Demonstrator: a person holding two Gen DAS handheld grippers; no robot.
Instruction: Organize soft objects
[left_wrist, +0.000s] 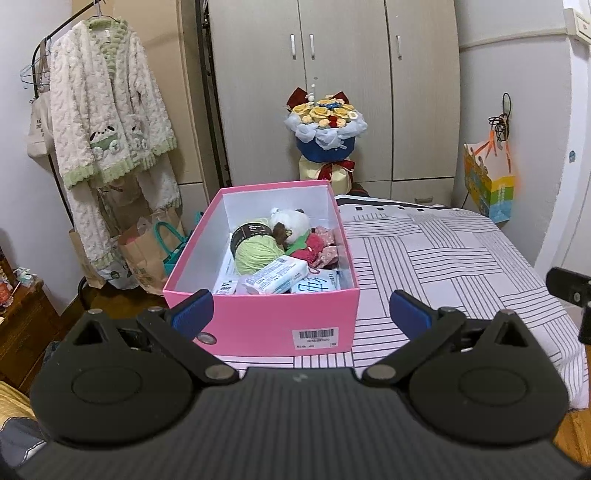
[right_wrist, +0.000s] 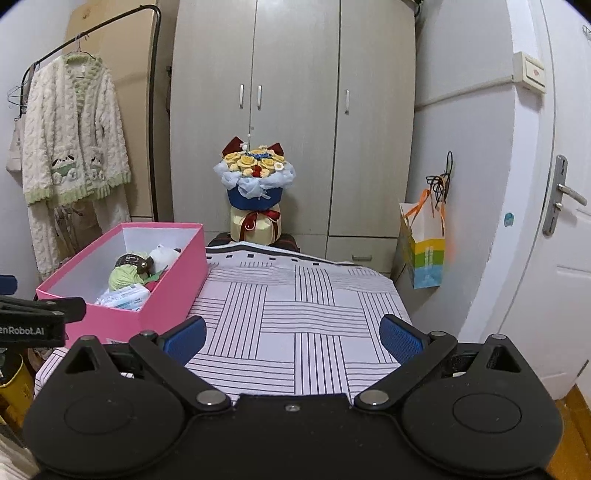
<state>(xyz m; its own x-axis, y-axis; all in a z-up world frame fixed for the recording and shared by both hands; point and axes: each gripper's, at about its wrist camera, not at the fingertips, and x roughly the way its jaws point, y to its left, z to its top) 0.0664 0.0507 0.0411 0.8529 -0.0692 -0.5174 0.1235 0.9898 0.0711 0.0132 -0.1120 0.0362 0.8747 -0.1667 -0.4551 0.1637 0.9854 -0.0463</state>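
Your left gripper (left_wrist: 301, 312) hangs just in front of the near wall of the pink box (left_wrist: 258, 325). Its jaws stand wide apart and hold nothing; the blue pads (left_wrist: 194, 310) are on both sides of the box's near end, and I cannot tell if the left pad touches the wall. The box sits on the left part of a table covered by a striped cloth (left_wrist: 443, 258). On the near wall there is a white barcode sticker (left_wrist: 315, 338), but its small print is too small to read.

Inside the box you see the soft things together: a ball of green yarn (left_wrist: 256, 251) with a dark paper band, a white plush panda (left_wrist: 291, 223) at the far end, a red and floral fabric piece (left_wrist: 319, 249) to the right, and at the near end a white pack with blue print (left_wrist: 275, 277). The writing on the pack and on the blue-and-white packet (left_wrist: 317, 286) under it is not readable.

Your right gripper (right_wrist: 293, 338) is over the bare cloth, right of the box and well apart from it. Its jaws are also wide apart with nothing between them. In the right wrist view, the side of the left gripper shows white letters "enRobot.AI" (right_wrist: 22, 330), cut by the picture edge.

Behind the table stands a flower bouquet (left_wrist: 325, 125) before a wardrobe (left_wrist: 332, 74).
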